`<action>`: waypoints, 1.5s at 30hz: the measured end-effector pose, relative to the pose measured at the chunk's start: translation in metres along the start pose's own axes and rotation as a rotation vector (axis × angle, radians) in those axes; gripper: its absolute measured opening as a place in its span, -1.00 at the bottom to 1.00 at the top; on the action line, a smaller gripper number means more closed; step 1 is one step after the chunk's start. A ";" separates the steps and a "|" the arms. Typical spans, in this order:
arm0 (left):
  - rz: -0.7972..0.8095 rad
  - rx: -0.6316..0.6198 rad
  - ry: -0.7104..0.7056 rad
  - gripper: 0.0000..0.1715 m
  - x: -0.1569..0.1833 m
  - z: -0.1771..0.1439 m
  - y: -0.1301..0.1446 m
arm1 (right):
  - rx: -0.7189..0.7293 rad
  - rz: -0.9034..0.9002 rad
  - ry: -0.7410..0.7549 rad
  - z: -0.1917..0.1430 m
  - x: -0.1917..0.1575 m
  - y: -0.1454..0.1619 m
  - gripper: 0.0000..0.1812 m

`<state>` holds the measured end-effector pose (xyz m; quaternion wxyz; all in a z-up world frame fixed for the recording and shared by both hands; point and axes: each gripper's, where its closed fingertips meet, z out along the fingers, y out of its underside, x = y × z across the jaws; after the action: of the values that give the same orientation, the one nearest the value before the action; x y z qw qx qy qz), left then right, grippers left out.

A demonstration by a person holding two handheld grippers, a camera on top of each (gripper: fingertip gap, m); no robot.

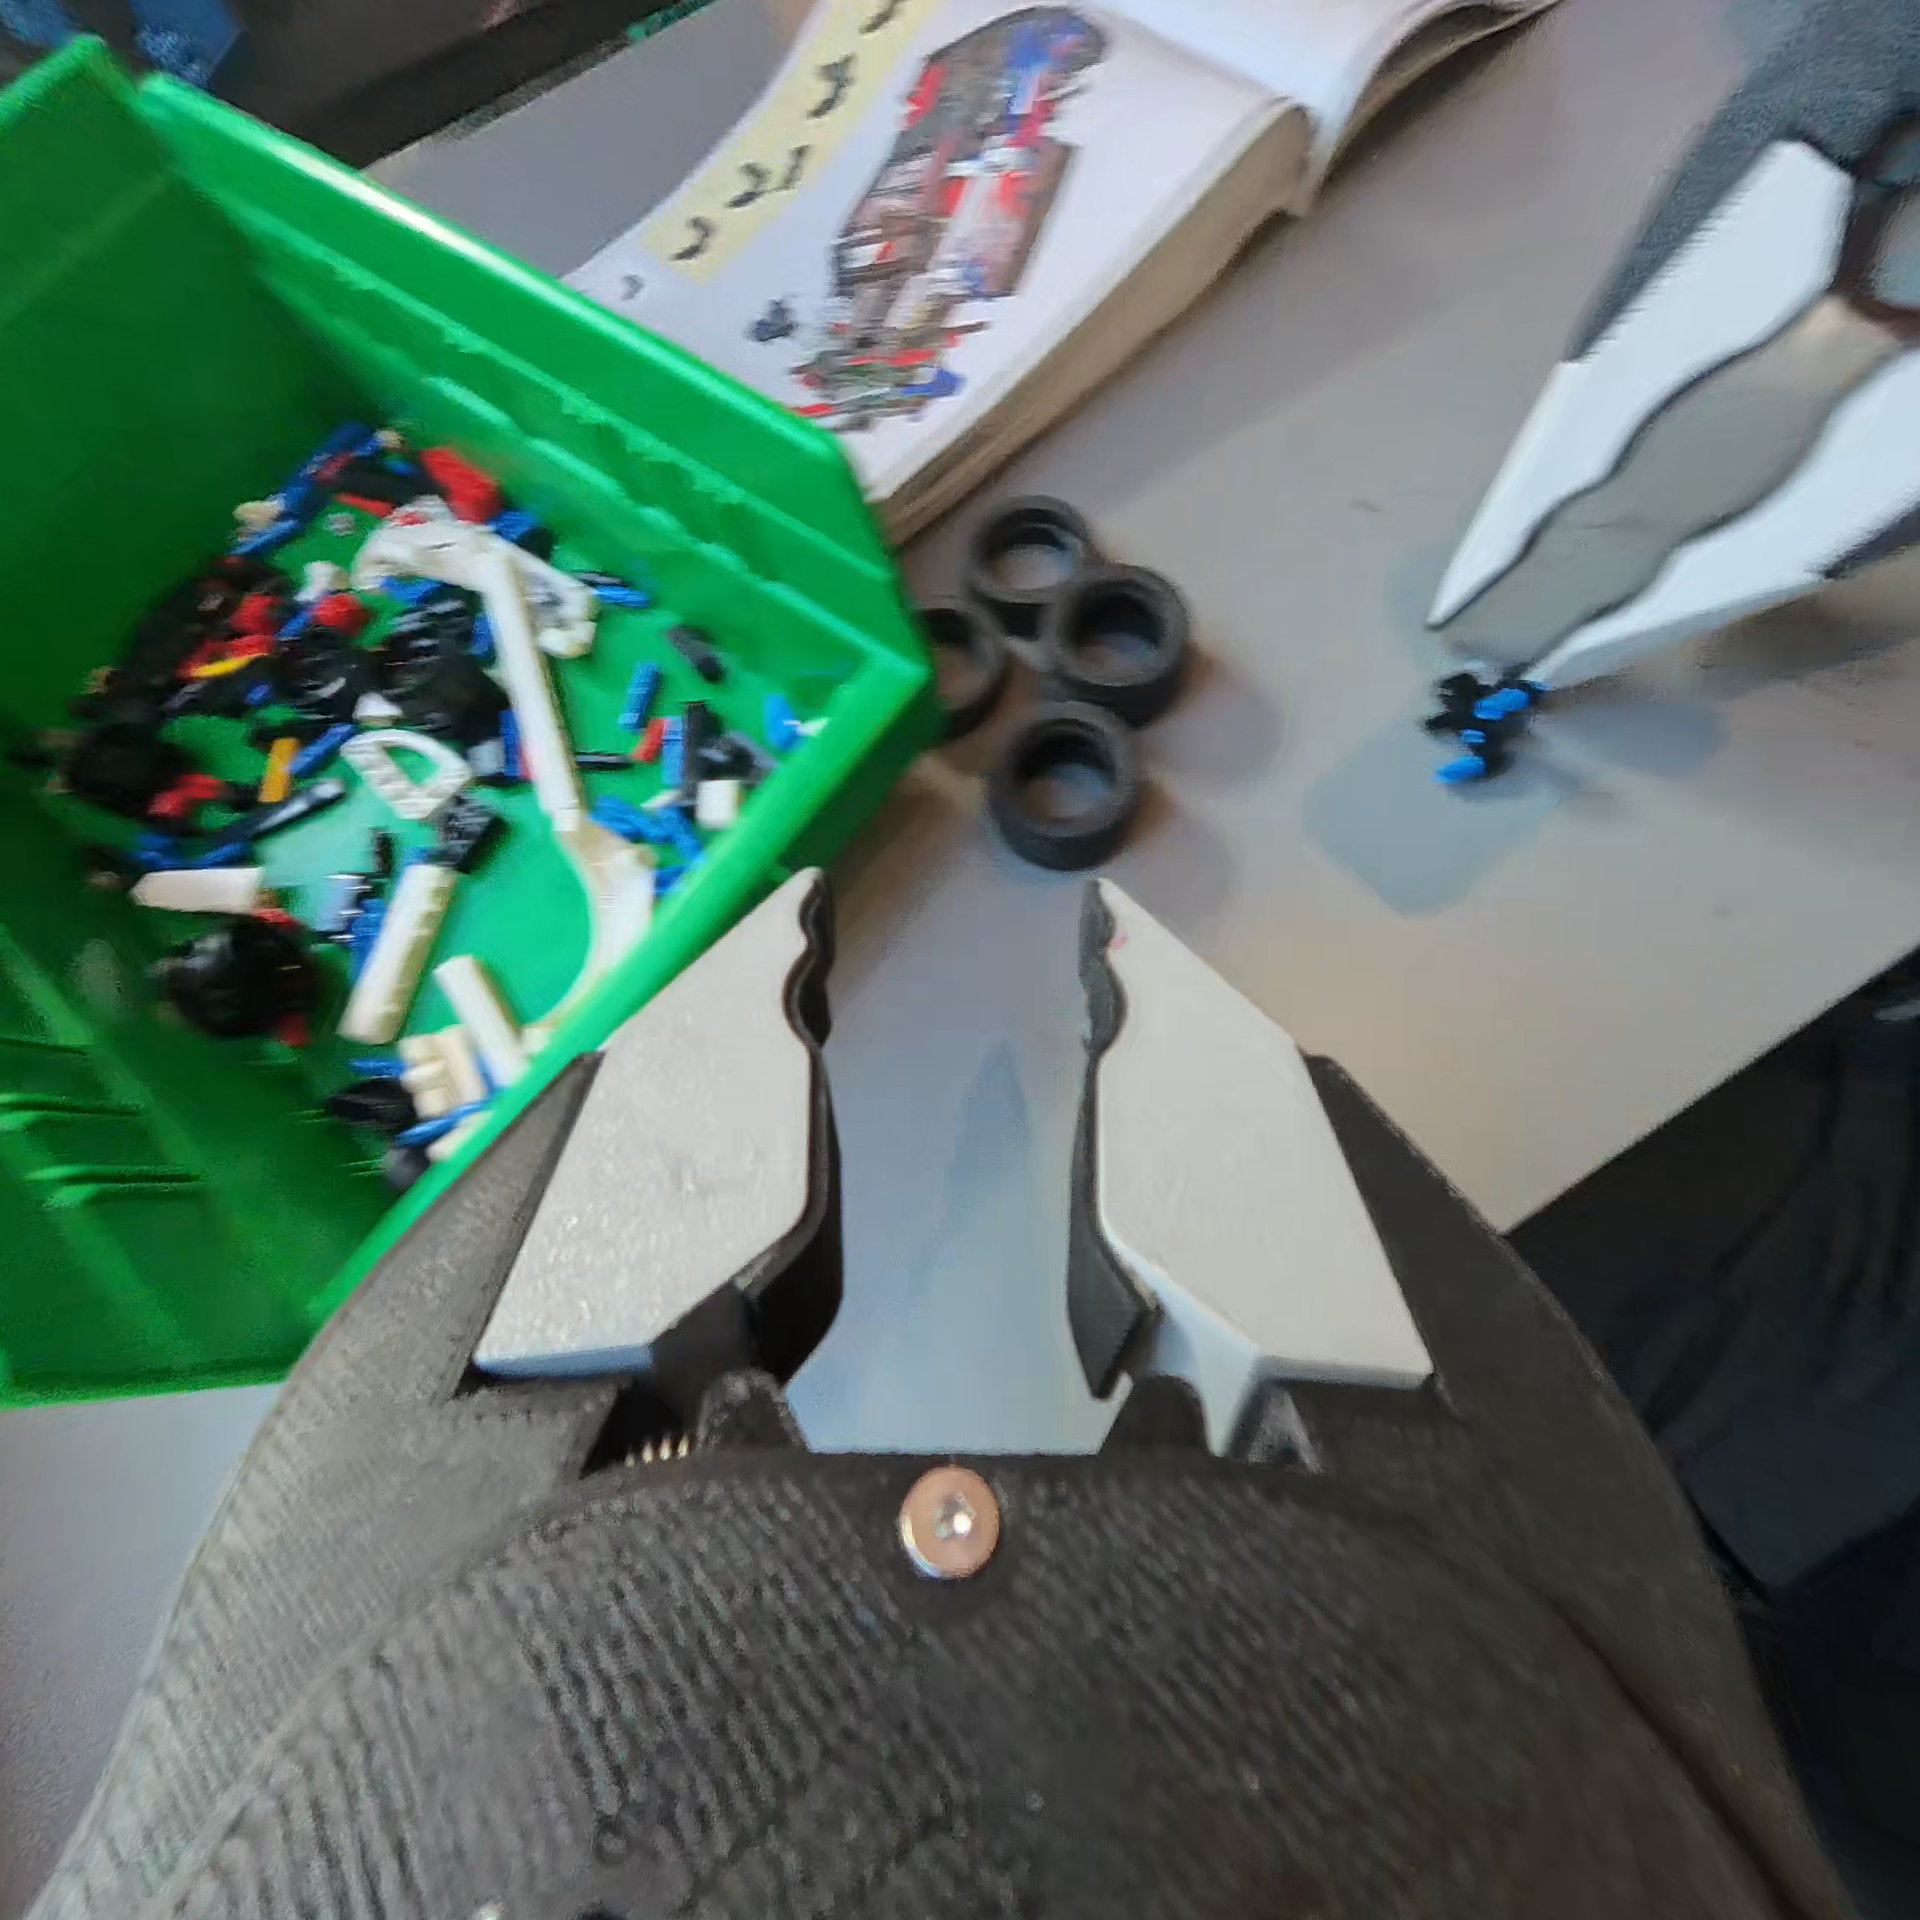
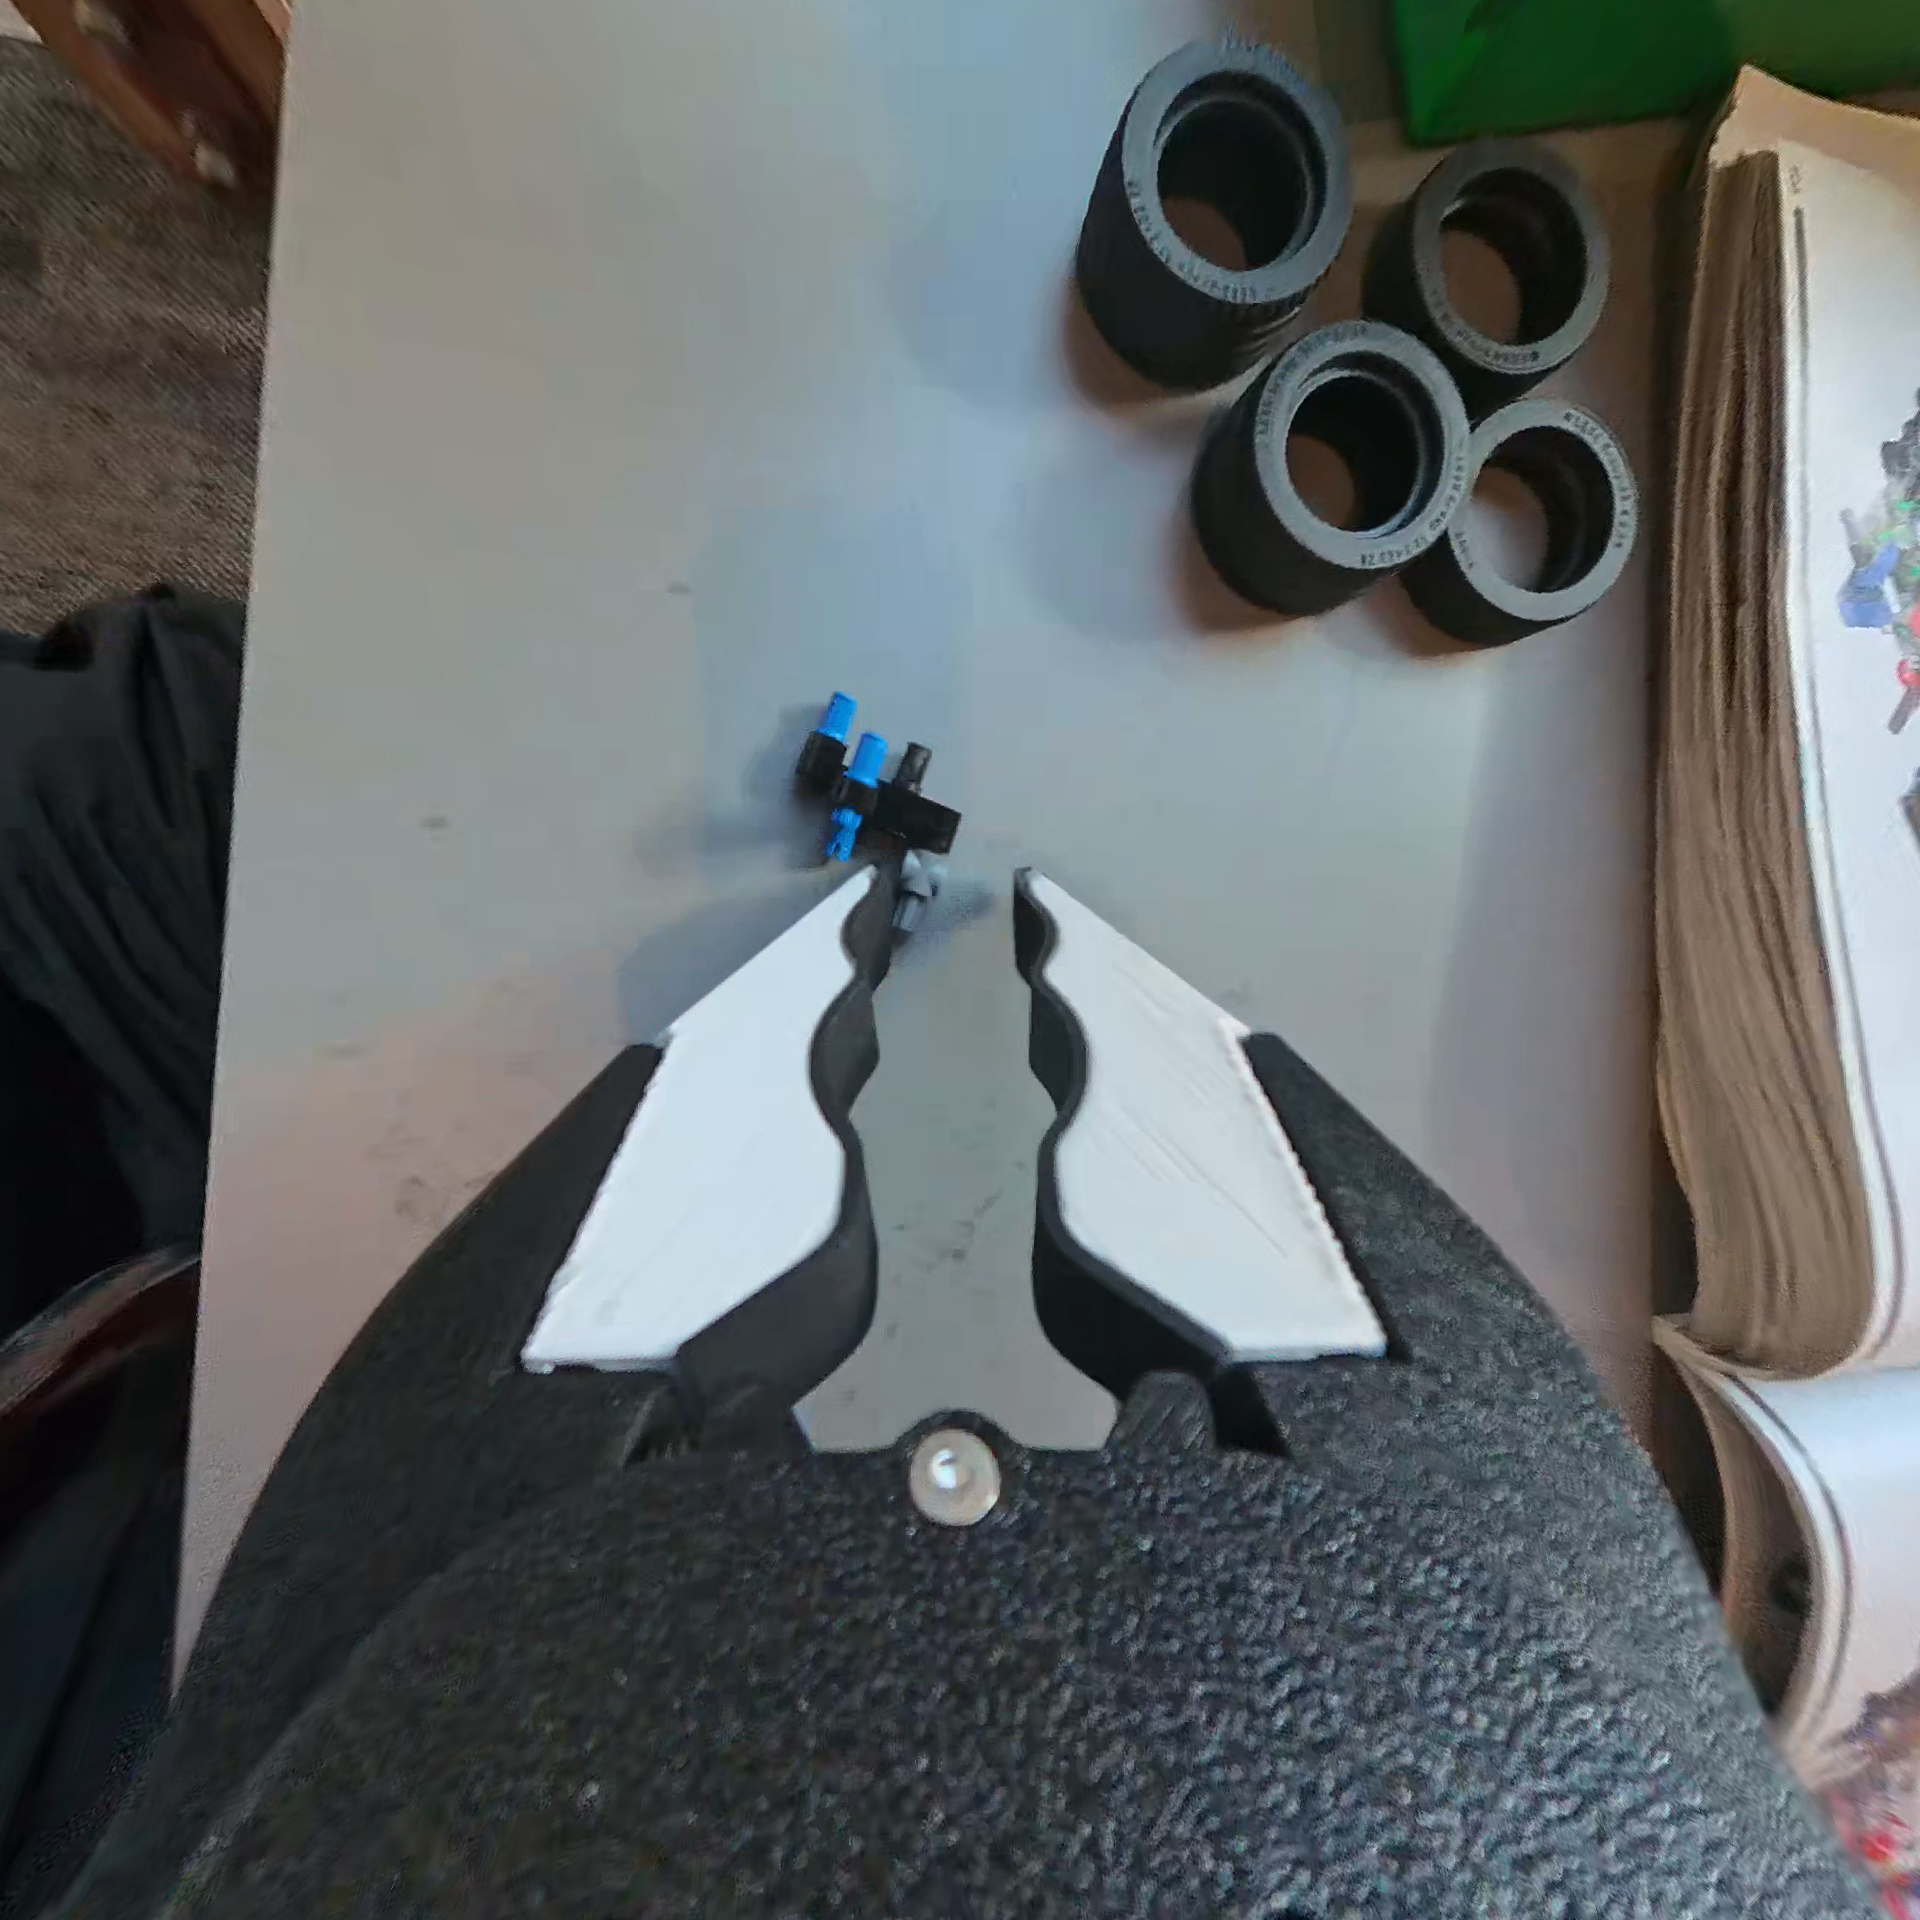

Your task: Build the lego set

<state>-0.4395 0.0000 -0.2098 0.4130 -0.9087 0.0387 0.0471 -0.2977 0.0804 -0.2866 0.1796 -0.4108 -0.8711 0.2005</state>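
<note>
A small black and blue lego assembly (image 2: pixel 873 774) lies on the grey table, just beyond the tips of my right gripper (image 2: pixel 943 883). The right gripper is open and empty; a small grey pin (image 2: pixel 914 891) lies by its left fingertip. The same assembly (image 1: pixel 1481 719) and the right gripper (image 1: pixel 1486 649) show at the right of the left wrist view. My left gripper (image 1: pixel 956 899) is open and empty, above the table beside the green bin (image 1: pixel 665 436), which holds several loose lego pieces (image 1: pixel 416 748). Several black tyres (image 1: pixel 1060 665) stand just beyond the left gripper.
An open instruction booklet (image 1: pixel 935 208) lies behind the tyres, and along the right side in the right wrist view (image 2: pixel 1766 831). The tyres (image 2: pixel 1351 353) stand at the upper right there. The table edge (image 2: pixel 244 831) runs down the left, with dark fabric beyond. Some 20 cm of space lies between my two pairs of fingers.
</note>
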 end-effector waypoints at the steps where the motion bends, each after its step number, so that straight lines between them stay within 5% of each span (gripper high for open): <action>1: 0.002 -0.014 -0.006 -0.48 -0.016 -0.001 -0.006 | -0.012 -0.012 0.015 -0.001 0.004 -0.001 -0.71; 6: 0.099 -0.213 -0.044 -0.63 -0.085 0.021 -0.008 | -0.027 0.028 0.141 -0.015 0.026 -0.002 -0.71; 10: 0.087 -0.325 -0.105 -0.73 -0.124 0.043 0.000 | 0.112 0.224 0.195 -0.032 0.020 -0.012 -0.70; 14: -0.015 -0.185 -0.111 -0.84 -0.125 0.045 -0.012 | 0.433 0.282 0.230 -0.052 -0.007 -0.037 -0.68; 18: 0.017 -0.044 -0.143 -0.80 -0.110 0.032 -0.023 | 0.598 0.407 0.256 -0.053 -0.015 -0.033 -0.69; 21: 0.054 0.001 -0.127 -0.79 -0.106 0.027 -0.027 | 0.537 0.422 0.255 -0.040 -0.014 -0.028 -0.63; 25: 0.058 -0.238 -0.079 -0.74 -0.131 0.049 -0.009 | 0.333 0.390 0.147 -0.007 -0.025 -0.021 -0.23; 30: 0.009 -0.426 -0.220 -0.85 -0.182 0.059 -0.005 | 0.247 0.347 0.179 0.004 -0.014 -0.013 -0.42; 34: -0.103 -0.331 -0.160 -0.85 -0.160 0.060 -0.022 | 0.342 0.397 0.247 -0.010 0.001 -0.011 -0.44; 45: -0.082 -0.284 -0.408 -1.00 -0.124 -0.023 0.002 | 0.560 0.194 0.459 -0.047 0.000 -0.034 -0.55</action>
<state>-0.5616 -0.0146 -0.1820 0.2822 -0.9301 -0.0895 0.2174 -0.2977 0.0698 -0.2296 0.4557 -0.4607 -0.6766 0.3497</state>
